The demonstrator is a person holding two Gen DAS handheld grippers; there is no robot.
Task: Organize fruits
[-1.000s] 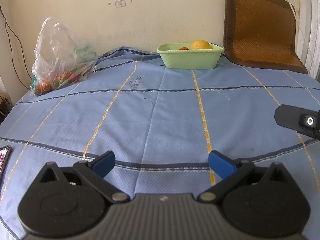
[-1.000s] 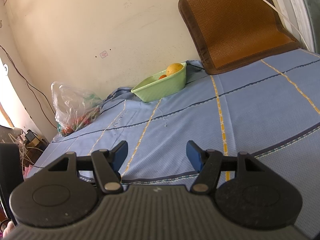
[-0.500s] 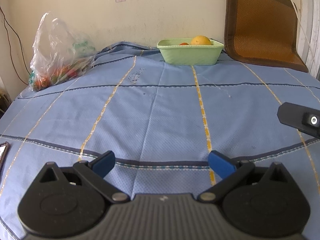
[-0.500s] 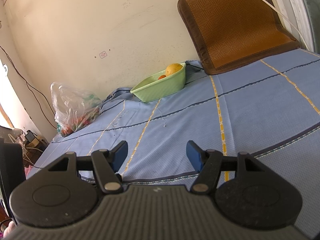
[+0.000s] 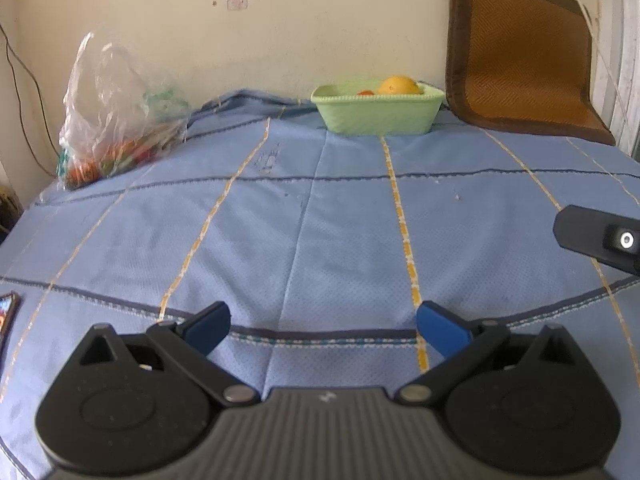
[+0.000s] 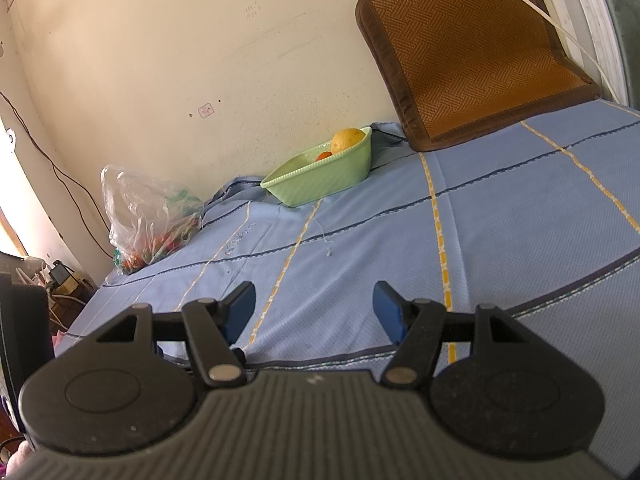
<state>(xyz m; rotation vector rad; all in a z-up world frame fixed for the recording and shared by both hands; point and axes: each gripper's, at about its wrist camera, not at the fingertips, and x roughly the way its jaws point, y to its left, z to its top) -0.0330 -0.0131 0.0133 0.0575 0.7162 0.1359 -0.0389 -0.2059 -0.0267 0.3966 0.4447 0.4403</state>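
A pale green basket point(image 5: 378, 114) point(image 6: 320, 178) stands at the far edge of the blue cloth, by the wall. An orange point(image 5: 399, 85) point(image 6: 349, 139) and a smaller red fruit point(image 5: 365, 92) point(image 6: 323, 156) lie in it. At the far left sits a clear plastic bag point(image 5: 116, 116) point(image 6: 150, 216) holding several red and green fruits. My left gripper point(image 5: 322, 330) hovers open and empty over the near part of the cloth. My right gripper point(image 6: 314, 310) is open too, with nothing between its fingers, far from the basket and the bag.
A brown woven cushion point(image 5: 520, 56) point(image 6: 468, 48) leans on the wall right of the basket. The blue striped cloth point(image 5: 320, 220) covers the whole surface. The other gripper's body point(image 5: 596, 236) shows at the right edge. Cables and a charger point(image 6: 60, 276) lie off the left side.
My left gripper has dropped lower and edged forward, so the basket and bag sit higher and a little nearer in its view. The right gripper has barely moved.
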